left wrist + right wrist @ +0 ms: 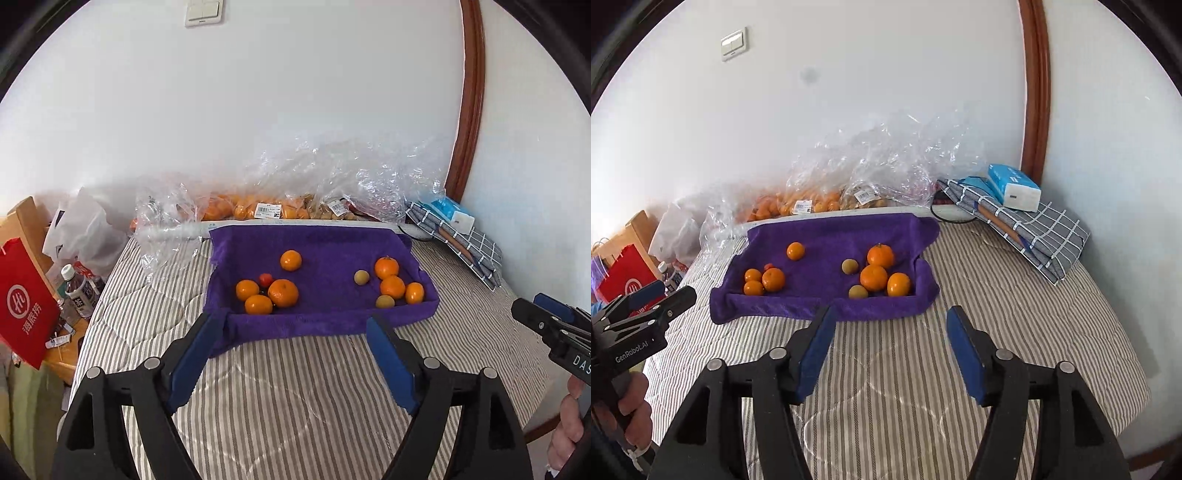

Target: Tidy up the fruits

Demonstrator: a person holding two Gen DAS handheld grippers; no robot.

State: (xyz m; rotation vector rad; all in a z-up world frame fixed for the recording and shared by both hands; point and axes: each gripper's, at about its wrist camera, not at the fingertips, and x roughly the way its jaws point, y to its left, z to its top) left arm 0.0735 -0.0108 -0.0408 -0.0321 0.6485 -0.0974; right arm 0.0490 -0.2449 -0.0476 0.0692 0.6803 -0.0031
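A purple towel [325, 254] [827, 236] lies on the striped bed with fruit on it. On its left lie several oranges [283, 293] [773, 279] and a small red fruit [265, 280]. On its right lie three oranges [392, 287] [874, 278] and two small yellow-green fruits [361, 277] [850, 266]. My left gripper [295, 325] is open and empty, just in front of the towel's near edge. My right gripper [890, 317] is open and empty, in front of the towel's right part. Each gripper shows at the edge of the other's view.
Clear plastic bags [266, 206] [812, 201] of oranges and other fruit lie behind the towel against the wall. A checked cloth [1034, 229] with a tissue pack [1014, 186] is at the right. A red bag [26, 306], bottles [79, 291] and a white bag [88, 229] stand left of the bed.
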